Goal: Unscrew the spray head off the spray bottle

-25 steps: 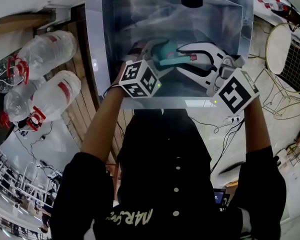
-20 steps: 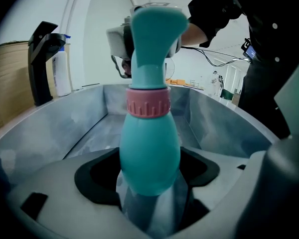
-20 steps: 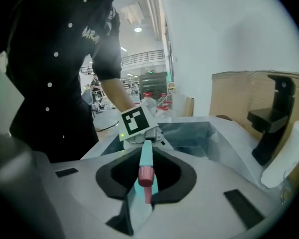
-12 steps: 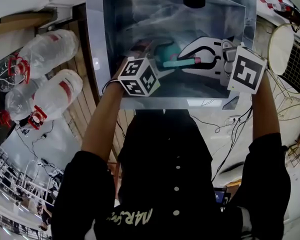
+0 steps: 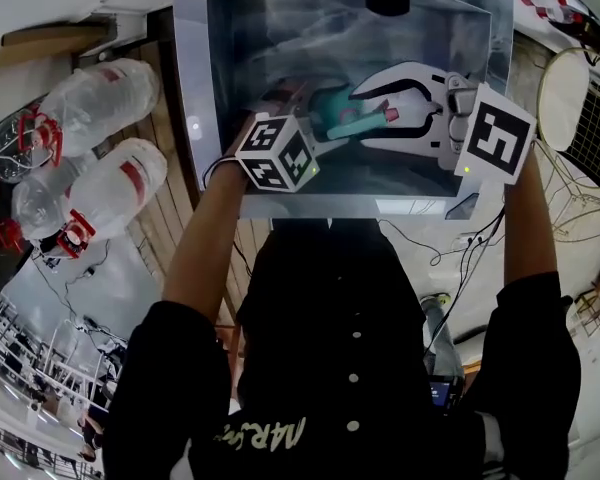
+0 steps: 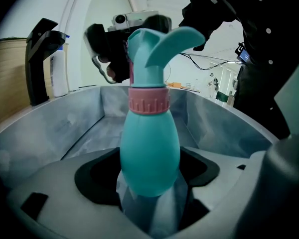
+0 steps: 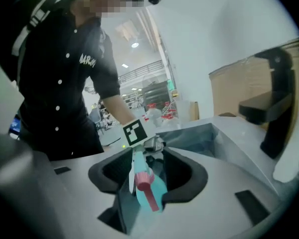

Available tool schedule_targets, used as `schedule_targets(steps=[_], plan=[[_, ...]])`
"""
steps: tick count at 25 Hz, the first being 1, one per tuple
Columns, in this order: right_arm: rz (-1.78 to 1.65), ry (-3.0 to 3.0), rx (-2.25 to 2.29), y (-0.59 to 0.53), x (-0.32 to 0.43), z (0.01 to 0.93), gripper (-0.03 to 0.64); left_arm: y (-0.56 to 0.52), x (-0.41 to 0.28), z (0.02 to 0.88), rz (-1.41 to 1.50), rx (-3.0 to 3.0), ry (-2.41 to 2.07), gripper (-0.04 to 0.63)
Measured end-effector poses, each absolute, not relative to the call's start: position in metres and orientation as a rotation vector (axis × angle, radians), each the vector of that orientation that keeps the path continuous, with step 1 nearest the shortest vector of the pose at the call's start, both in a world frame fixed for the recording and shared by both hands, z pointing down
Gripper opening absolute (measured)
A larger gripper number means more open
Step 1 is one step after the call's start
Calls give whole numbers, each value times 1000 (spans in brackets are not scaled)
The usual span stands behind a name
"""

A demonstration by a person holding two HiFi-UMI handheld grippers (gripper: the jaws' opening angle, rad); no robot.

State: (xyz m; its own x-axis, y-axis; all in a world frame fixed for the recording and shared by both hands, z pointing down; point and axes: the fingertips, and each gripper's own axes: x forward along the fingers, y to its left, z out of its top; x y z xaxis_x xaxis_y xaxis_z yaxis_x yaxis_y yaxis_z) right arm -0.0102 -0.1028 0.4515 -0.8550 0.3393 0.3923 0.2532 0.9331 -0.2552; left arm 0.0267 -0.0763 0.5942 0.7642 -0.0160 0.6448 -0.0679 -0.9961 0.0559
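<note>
At frame center, my right gripper has just spread around the spray head, probably to regrip for another twist; my left gripper pinches the bottle.

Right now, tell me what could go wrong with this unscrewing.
1. The right gripper has just been opening its jaws around the head. Closing on its curved top, not the collar, might slip.
2. The left gripper grips only the rounded lower end of the bottle. A twist may spin or tilt it in the jaws.
</note>
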Motion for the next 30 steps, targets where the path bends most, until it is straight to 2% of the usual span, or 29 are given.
schedule_targets(steps=[3, 8, 12, 19, 30], plan=[[362, -2830, -114, -127, -8, 415, 261, -78, 26, 594, 1045, 2872, -105, 379], [476, -2773, 746, -150, 22, 383, 250, -77, 27, 590, 1022, 2868, -160, 379], [597, -2580, 1170, -127, 28, 401, 247, -79, 28, 590, 1014, 2860, -191, 379], [664, -2323, 1302, -95, 15, 443, 261, -80, 29, 591, 1010, 2857, -207, 379], [702, -2235, 1367, -113, -3, 459, 276, -79, 30, 590, 1024, 2861, -204, 379]])
